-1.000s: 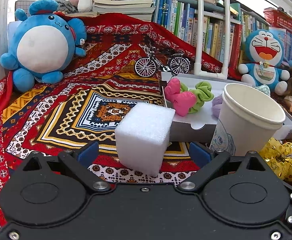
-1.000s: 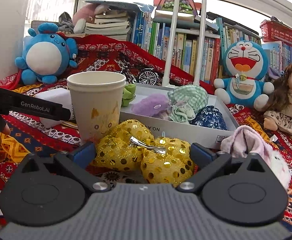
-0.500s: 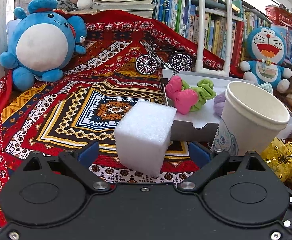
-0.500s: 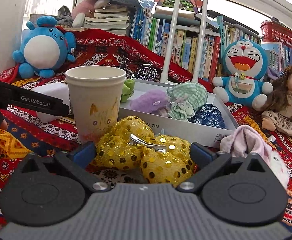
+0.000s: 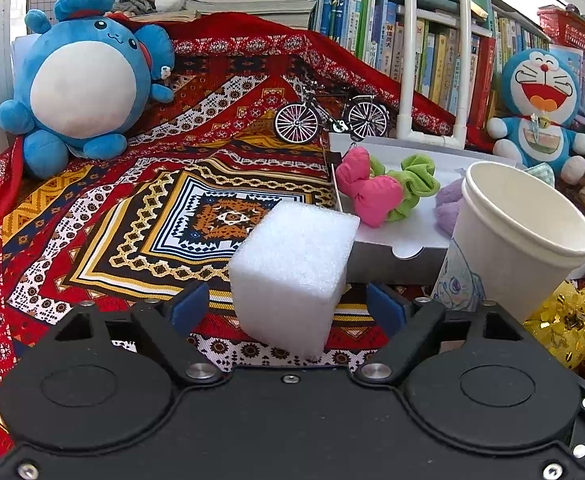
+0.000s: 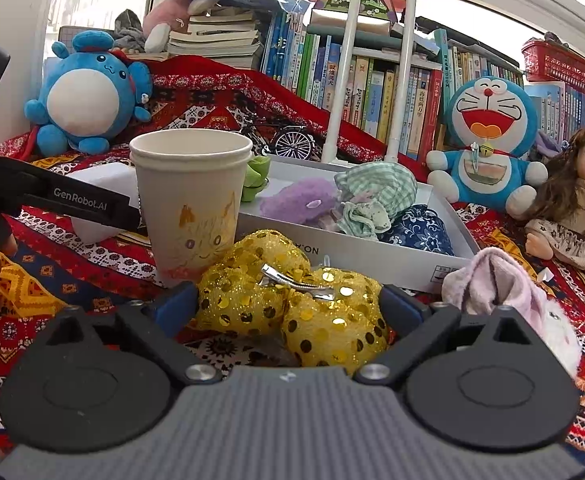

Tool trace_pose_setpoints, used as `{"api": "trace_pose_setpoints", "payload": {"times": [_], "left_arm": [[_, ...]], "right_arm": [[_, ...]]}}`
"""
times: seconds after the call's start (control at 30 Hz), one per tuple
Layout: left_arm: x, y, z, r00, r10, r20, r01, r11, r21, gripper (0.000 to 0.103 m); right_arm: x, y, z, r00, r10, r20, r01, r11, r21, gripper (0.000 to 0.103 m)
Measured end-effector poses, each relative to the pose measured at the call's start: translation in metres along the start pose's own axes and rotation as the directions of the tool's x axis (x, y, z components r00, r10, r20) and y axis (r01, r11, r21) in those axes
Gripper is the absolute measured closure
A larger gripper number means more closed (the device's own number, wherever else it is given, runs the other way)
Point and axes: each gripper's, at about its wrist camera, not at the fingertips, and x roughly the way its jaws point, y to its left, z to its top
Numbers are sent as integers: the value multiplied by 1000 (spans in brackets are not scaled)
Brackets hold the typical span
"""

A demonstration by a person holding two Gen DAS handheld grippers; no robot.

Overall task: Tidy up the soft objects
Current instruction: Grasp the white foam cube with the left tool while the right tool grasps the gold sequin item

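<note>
A white foam cube (image 5: 292, 264) stands on the patterned red cloth between the jaws of my left gripper (image 5: 288, 308). Those jaws are closing, and gaps still show on both sides of the cube. My right gripper (image 6: 288, 306) frames a gold sequin bow (image 6: 292, 304) with a metal clip. Its jaws are closing too, with the blue pads close beside the bow. Behind both lies a white box (image 6: 332, 248) holding a pink bow (image 5: 368, 192), a green scrunchie (image 5: 416, 180), a purple scrunchie (image 6: 296, 200) and checked and blue floral cloth pieces.
A paper cup (image 6: 192, 208) stands between the cube and the gold bow, against the box front. A pale pink plush piece (image 6: 500, 280) lies right of the right gripper. A blue plush (image 5: 80, 80), a model bicycle (image 5: 328, 116), a Doraemon toy (image 6: 488, 140), a doll (image 6: 580, 200) and bookshelves line the back.
The left gripper's blue pads have come inward toward the foam cube. The right gripper's pads have narrowed slightly around the gold bow. Neither hand has shifted.
</note>
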Motion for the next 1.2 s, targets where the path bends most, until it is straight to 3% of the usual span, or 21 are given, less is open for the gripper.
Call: {"api": "trace_pose_setpoints", "payload": {"times": [0.23, 0.47, 1.03, 1.13, 1.2], "left_arm": [[4, 1, 0, 1000, -6, -25, 6, 1000, -3, 52], [2, -1, 0, 1000, 0, -22, 0, 1000, 10, 53], [-26, 1, 6, 999, -1, 33, 1, 1000, 19, 54], [-29, 2, 6, 999, -1, 37, 1, 1000, 19, 54], [-31, 2, 6, 999, -1, 40, 1, 1000, 18, 54]], "right_arm": [[0, -2, -1, 1000, 0, 5, 0, 1000, 9, 13], [0, -2, 0, 1000, 8, -4, -8, 1000, 13, 15], [-25, 1, 6, 998, 13, 56, -13, 1000, 1, 33], [-29, 2, 5, 998, 9, 62, -9, 1000, 0, 32], [-31, 2, 5, 998, 10, 65, -9, 1000, -3, 25]]}}
